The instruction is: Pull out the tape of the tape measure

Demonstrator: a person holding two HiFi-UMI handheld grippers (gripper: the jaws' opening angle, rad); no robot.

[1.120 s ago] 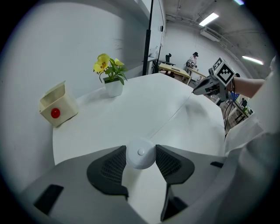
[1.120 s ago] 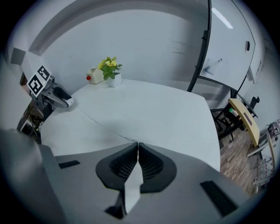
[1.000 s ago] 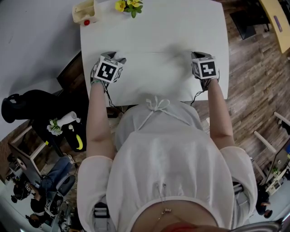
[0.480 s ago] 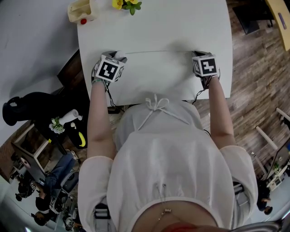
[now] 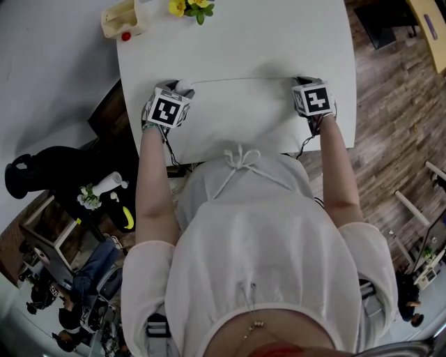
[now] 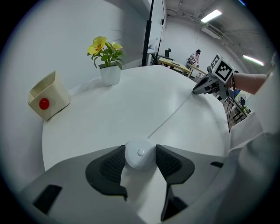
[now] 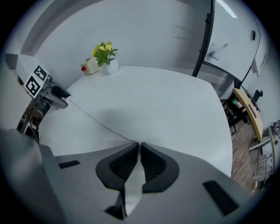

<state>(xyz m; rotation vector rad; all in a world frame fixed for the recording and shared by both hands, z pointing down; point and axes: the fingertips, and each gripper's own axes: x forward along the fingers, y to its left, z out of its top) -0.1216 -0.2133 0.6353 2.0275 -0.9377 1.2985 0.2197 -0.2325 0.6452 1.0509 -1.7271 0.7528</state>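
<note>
A round white tape measure case (image 6: 140, 154) sits between the pads of my left gripper (image 6: 140, 161), which is shut on it just above the white table (image 5: 279, 42). A thin white tape (image 6: 170, 119) runs from the case across the table to my right gripper (image 6: 205, 85). In the right gripper view the jaws (image 7: 139, 146) are closed on the tape's end, and the tape (image 7: 98, 121) leads off to the left gripper (image 7: 59, 95). From the head view the tape (image 5: 244, 79) lies stretched between the left gripper (image 5: 182, 87) and the right gripper (image 5: 301, 80).
A small pot of yellow flowers (image 5: 196, 8) and a cream box with a red button (image 5: 125, 19) stand at the table's far edge. The table's near edge is at the person's waist. Wooden floor (image 5: 397, 125) lies to the right.
Both grippers keep their grips in nearly the same places, and the tape stays stretched between them. Only the head view has shifted slightly.
</note>
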